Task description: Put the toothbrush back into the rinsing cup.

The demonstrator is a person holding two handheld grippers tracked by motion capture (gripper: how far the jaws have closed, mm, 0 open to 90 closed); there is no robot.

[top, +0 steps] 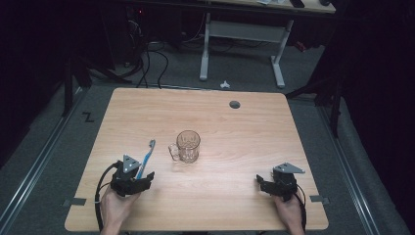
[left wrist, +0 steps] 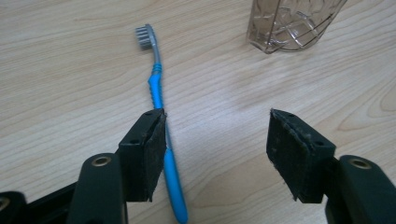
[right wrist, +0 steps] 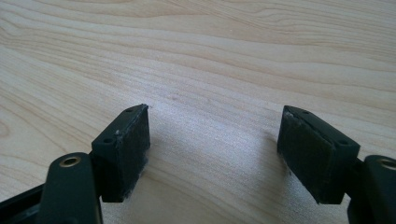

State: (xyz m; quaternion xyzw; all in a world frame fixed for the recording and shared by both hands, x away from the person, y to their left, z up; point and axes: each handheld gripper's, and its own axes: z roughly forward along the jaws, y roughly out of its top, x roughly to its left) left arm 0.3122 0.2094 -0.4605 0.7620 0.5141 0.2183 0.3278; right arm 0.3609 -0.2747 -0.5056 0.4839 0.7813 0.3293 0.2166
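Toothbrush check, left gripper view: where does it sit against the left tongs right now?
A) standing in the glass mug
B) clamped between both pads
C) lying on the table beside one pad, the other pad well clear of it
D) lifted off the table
C: the toothbrush lies flat on the table along one pad of the left tongs, whose jaws stand wide apart.

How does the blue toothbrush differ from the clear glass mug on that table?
The blue plastic toothbrush lies flat on the wooden table; the clear glass mug stands upright. The toothbrush is thin, long and opaque; the mug is wide, round and see-through. The toothbrush lies between the left gripper's open jaws; the mug stands apart from it. Both rest on the table.
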